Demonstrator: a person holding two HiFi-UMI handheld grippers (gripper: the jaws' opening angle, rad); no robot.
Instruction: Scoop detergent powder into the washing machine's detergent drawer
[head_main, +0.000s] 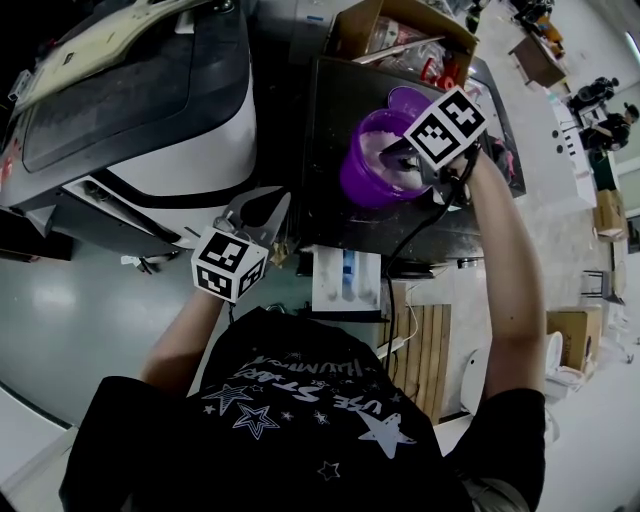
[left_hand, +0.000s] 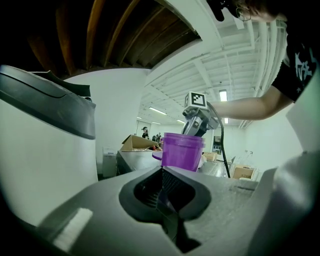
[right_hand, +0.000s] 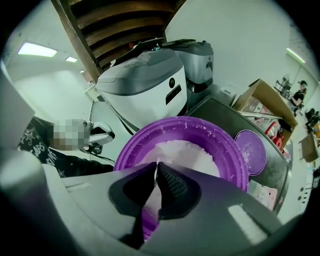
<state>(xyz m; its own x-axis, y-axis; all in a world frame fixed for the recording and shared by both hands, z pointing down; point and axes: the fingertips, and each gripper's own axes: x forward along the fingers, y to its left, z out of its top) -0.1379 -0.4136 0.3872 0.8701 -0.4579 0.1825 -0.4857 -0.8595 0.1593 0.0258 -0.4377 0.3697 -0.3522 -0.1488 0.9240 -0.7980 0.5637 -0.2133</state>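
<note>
- Right hand-held gripper (head_main: 398, 158): over open purple tub (head_main: 372, 170) on dark worktop (head_main: 330, 110). Jaws clamped on thin pale strip, likely scoop handle (right_hand: 156, 171). Scoop bowl hidden.
- Detergent powder (right_hand: 186, 150): white, loose, fills tub bottom. Light and spill-prone, so keep scoop level and move slowly.
- Handle looks thin and probably flexes, so grip near bowl.
- Detergent drawer (head_main: 345, 280): pulled out below worktop's front edge.
- Left hand-held gripper (head_main: 260, 212): jaws together, empty, beside white washing machine (head_main: 190, 150).
</note>
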